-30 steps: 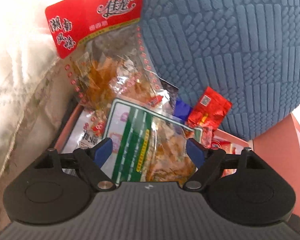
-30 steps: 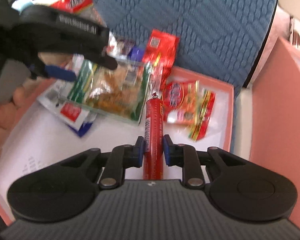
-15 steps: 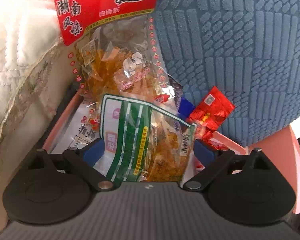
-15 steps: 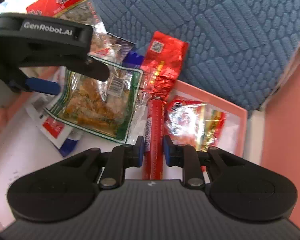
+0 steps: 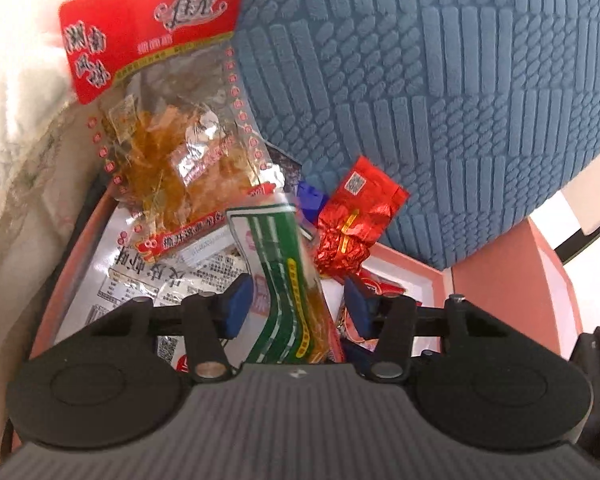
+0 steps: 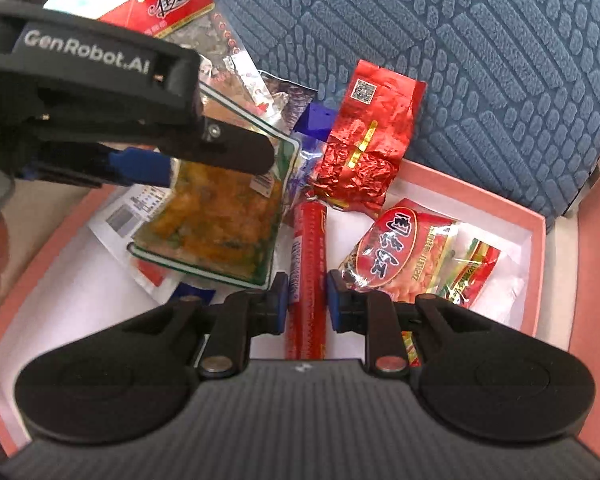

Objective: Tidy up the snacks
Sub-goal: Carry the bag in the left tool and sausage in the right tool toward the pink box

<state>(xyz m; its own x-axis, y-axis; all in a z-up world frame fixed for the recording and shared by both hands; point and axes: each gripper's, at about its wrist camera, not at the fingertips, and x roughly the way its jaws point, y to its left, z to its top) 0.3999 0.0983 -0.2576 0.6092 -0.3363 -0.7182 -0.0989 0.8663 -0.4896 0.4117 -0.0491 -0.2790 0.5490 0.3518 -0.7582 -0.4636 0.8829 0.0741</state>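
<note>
white packet (image 5: pixel 148 276) mostly covered; sausage stick's (image 6: pixel 306 280) lower end hidden

sausage stick (image 6: pixel 305 276) in box (image 6: pixel 537 240) — foil pouch (image 6: pixel 370 140) behind | cushion (image 6: pixel 480 60) behind box

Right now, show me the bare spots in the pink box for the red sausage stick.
Bare white floor lies in the near-left part of the pink box, between its left wall and the green-edged packet. A smaller patch sits at the far right behind the red-label peanut bag. The far middle, around the red foil pouch, is crowded.
</note>
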